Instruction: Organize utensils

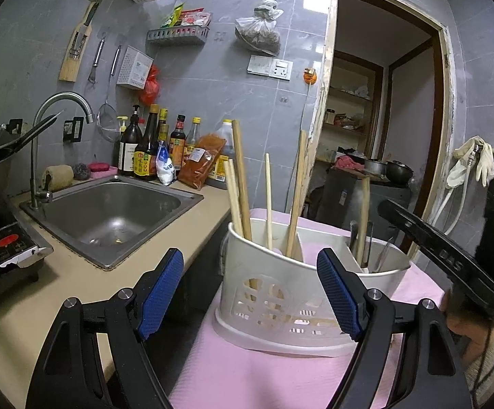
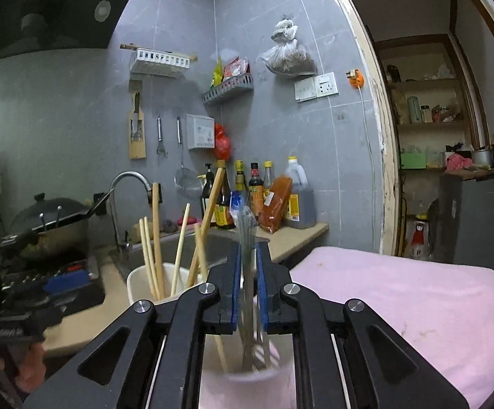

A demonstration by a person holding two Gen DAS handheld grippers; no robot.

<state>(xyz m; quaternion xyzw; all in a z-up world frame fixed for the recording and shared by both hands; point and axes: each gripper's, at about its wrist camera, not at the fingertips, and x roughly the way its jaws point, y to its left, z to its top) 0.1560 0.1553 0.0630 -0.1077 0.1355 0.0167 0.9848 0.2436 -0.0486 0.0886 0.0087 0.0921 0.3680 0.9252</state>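
The right claw (image 2: 248,250) sits over the holder (image 2: 134,281). Its blue pads are very close together. A thin metal tool (image 2: 247,235) stands between them, with its low end down in the holder. The tool is blurry, so I cannot tell if the pads are squeezing it or have let go.

The left claw (image 1: 250,266) is wide open. Nothing is in it. It waits just in front of the holder and does not touch it.

The white holder stands on a pink cloth (image 2: 400,293) beside the counter (image 1: 86,279). It has two parts. One part has the chopsticks (image 1: 241,177), standing up and leaning this way and that. The other part has the metal tools (image 1: 368,242) and one wooden handle (image 1: 365,204). The tool by the right claw is in this part.

I think the job is almost done. The sticks are in one part and the metal things are in the other. I see no loose spoons or sticks on the cloth, on the counter, or in the sink (image 1: 117,211). What seems to be left is to make sure the last tool is dropped in and to lift the right claw away.
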